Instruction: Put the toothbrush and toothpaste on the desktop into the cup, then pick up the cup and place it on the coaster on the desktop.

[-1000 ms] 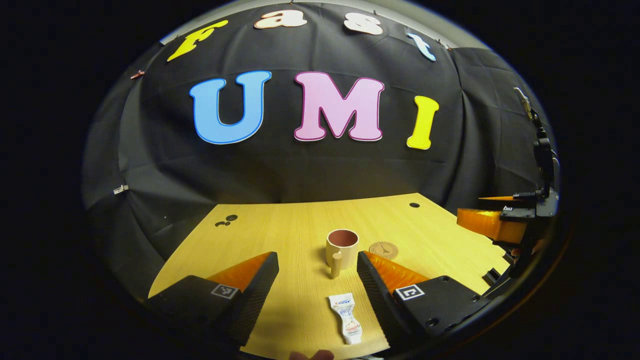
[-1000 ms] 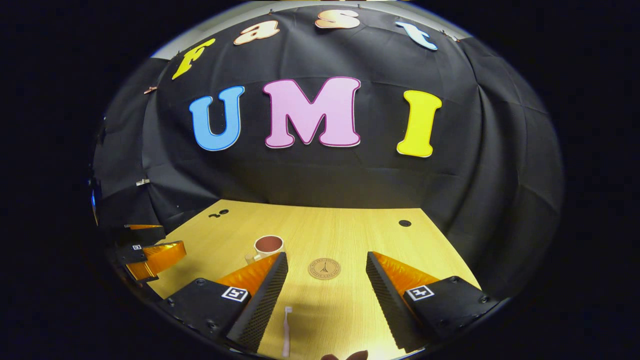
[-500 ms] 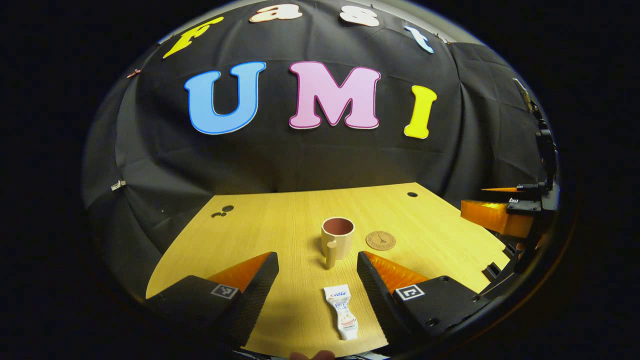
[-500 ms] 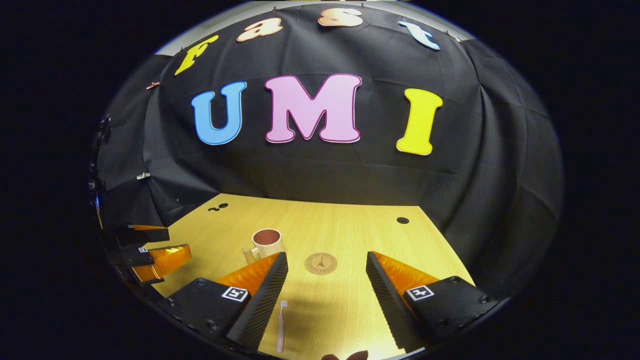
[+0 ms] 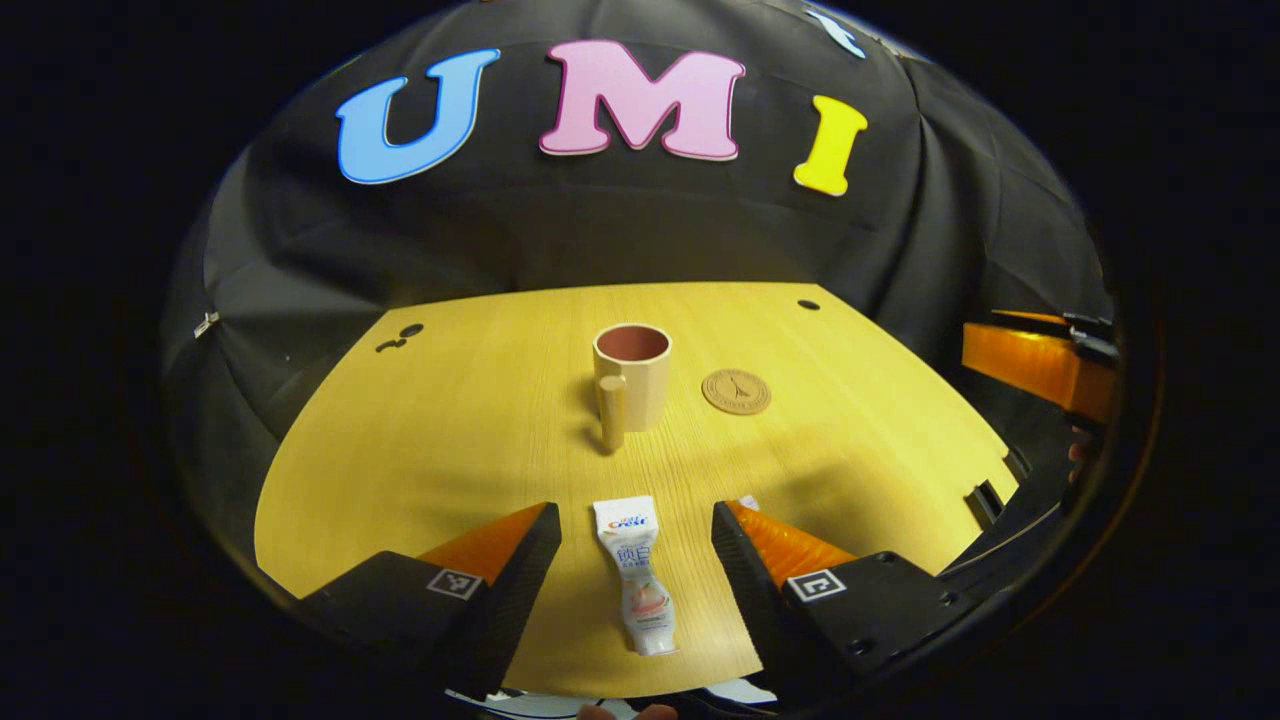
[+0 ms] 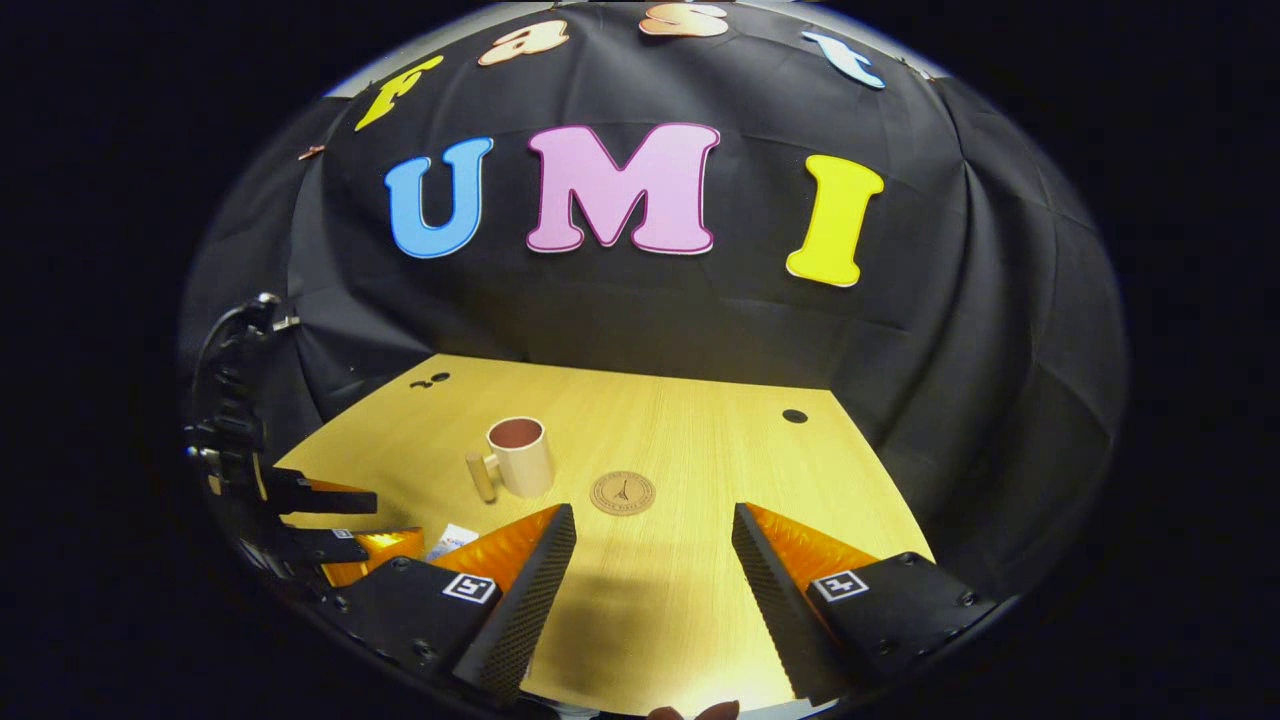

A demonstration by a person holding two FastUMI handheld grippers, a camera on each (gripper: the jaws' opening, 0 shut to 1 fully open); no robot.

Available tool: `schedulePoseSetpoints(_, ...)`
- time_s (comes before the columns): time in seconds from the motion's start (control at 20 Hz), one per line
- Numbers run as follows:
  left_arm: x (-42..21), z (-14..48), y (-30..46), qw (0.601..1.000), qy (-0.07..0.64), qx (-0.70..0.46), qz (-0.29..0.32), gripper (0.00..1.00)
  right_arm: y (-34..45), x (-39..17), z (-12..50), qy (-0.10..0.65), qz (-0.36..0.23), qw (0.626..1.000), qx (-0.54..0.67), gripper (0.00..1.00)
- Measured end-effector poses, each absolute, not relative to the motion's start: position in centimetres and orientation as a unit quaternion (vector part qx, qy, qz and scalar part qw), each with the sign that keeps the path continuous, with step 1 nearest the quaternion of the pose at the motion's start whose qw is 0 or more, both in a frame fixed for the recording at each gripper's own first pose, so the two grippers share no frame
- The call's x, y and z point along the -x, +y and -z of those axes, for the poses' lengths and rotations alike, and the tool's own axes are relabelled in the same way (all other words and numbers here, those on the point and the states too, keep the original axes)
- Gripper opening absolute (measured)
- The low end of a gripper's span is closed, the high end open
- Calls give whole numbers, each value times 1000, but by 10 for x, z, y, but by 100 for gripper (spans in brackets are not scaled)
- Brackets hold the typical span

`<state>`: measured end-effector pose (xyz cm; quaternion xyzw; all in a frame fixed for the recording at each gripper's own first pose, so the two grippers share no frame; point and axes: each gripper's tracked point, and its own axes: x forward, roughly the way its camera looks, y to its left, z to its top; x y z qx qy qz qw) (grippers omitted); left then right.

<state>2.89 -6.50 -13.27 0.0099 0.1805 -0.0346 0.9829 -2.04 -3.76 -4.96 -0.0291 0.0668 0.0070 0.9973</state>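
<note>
The left gripper (image 5: 632,545) hangs low over the desk (image 5: 420,440) with its fingers spread wide on either side of the toothpaste (image 5: 636,575), touching neither side of it, which looks like a line-up for a straight pinch across the tube's width. The tube lies flat on the near side of the cup (image 5: 631,376), pointing roughly toward it, with bare wood between them. The cup stands upright and empty, its handle turned toward the near edge, so it is ready to take things dropped in from above. The coaster (image 5: 736,391) lies flat just to the right of the cup, apart from it. The right gripper (image 6: 650,560) is also released, fingers wide with nothing between them, held on the near side of the coaster as if waiting its turn. Compared with a second ago, the left gripper has moved in so the toothpaste now sits between its fingers rather than ahead of them. The toothbrush, then lying in front of the right gripper, may now be hidden under it
</note>
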Motion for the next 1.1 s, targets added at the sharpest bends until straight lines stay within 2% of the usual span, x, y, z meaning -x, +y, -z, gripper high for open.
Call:
schedulePoseSetpoints(0.2, -42, 171, -64, 971, 237, -15, -6, 91, -49, 21, 62, 81, -22, 996, 42, 97)
schedulePoseSetpoints(0.55, -58, 211, -59, 952, 301, -1, -58, 78, -63, 11, 82, 102, -61, 991, 53, 98)
schedulePoseSetpoints(0.75, -63, 227, -55, 944, 323, -7, -70, 66, -65, 7, 93, 120, -80, 989, 39, 97)
schedulePoseSetpoints(0.95, -70, 224, -59, 942, 328, -41, -57, 59, -59, 2, 109, 148, -91, 984, 32, 97)
schedulePoseSetpoints(1.1, -76, 223, -61, 942, 324, -68, -61, 49, -40, 11, 129, 194, -97, 976, 9, 98)
